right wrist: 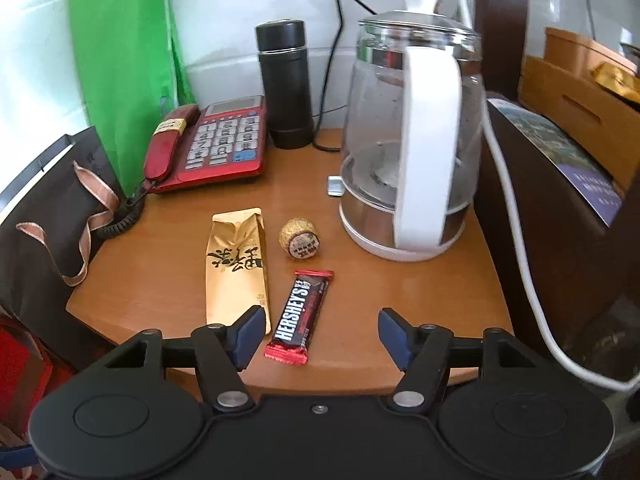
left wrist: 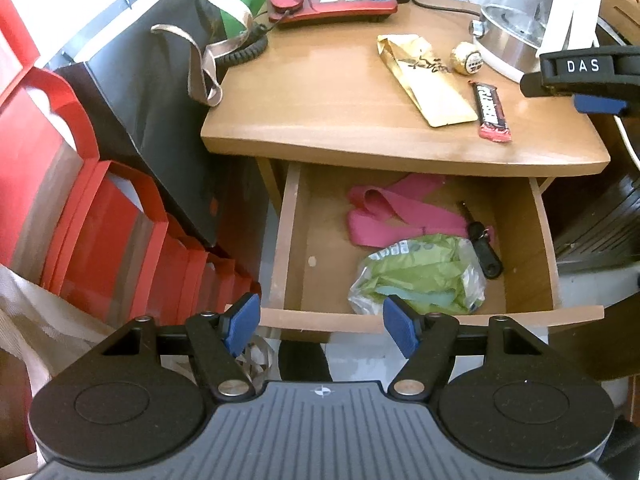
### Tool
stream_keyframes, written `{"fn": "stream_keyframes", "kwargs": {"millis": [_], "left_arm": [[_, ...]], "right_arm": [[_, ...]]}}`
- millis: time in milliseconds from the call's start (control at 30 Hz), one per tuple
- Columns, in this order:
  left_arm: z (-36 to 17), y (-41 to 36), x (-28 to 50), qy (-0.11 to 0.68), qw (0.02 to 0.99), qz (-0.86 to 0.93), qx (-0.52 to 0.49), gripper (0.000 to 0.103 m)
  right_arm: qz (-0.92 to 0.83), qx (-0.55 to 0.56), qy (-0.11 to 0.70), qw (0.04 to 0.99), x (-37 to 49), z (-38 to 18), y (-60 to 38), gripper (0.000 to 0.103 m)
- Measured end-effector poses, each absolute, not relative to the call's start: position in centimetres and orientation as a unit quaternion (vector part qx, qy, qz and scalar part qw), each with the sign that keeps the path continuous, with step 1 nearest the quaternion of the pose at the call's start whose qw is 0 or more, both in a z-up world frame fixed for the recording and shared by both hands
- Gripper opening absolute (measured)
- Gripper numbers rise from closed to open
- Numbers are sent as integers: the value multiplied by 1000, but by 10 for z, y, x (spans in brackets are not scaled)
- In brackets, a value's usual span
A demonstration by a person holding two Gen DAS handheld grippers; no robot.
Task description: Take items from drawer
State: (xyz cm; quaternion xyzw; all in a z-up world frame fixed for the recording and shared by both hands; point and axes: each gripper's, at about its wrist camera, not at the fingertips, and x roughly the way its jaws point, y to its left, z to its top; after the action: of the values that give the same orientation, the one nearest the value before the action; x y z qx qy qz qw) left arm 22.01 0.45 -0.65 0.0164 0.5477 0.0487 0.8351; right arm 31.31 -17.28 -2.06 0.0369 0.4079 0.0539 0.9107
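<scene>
3 items sit on the tabletop (right wrist: 168, 280) already: gold pouch (right wrist: 236, 272), foil-wrapped ball (right wrist: 300, 240) and Hershey's bar (right wrist: 302, 316), laid close together in front of the glass kettle (right wrist: 404, 152). 3 more left in the open drawer (left wrist: 544, 232) by the look of it: green crinkled bag (left wrist: 420, 276) near the front edge, pink ribbon (left wrist: 384, 212) behind it, black key fob (left wrist: 486, 250) tucked at the bag's right side and touching the ribbon's end. Likely trouble from here: a pinch on the thin, slippery bag film catching only a fold and letting it slide out mid-lift; a grab at the ribbon dragging the fob along, since the 2 seem joined; a descent clipping the drawer's front lip, with the bag lying so near it; on the tabletop, a careless set-down nudging the bar off the near edge. Left gripper (left wrist: 320, 326) spread wide, empty, hovering in front of and above the drawer front, touching nothing. Right gripper (right wrist: 322, 330) equally wide apart, empty, poised over the near edge of the tabletop with the bar just inside its left finger, no contact visible
</scene>
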Motion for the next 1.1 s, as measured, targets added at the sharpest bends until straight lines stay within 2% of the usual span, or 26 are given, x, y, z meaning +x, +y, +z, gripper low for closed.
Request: {"fn": "stream_keyframes", "kwargs": {"millis": [300, 533, 1100], "left_arm": [[2, -2, 233, 531, 845, 62, 27, 72], [6, -14, 243, 518, 853, 59, 36, 73], [2, -29, 261, 504, 861, 56, 25, 82]], "right_arm": [[28, 42, 410, 910, 300, -18, -175, 68], [19, 52, 411, 910, 291, -20, -180, 68], [-5, 68, 411, 909, 276, -30, -200, 72]]}}
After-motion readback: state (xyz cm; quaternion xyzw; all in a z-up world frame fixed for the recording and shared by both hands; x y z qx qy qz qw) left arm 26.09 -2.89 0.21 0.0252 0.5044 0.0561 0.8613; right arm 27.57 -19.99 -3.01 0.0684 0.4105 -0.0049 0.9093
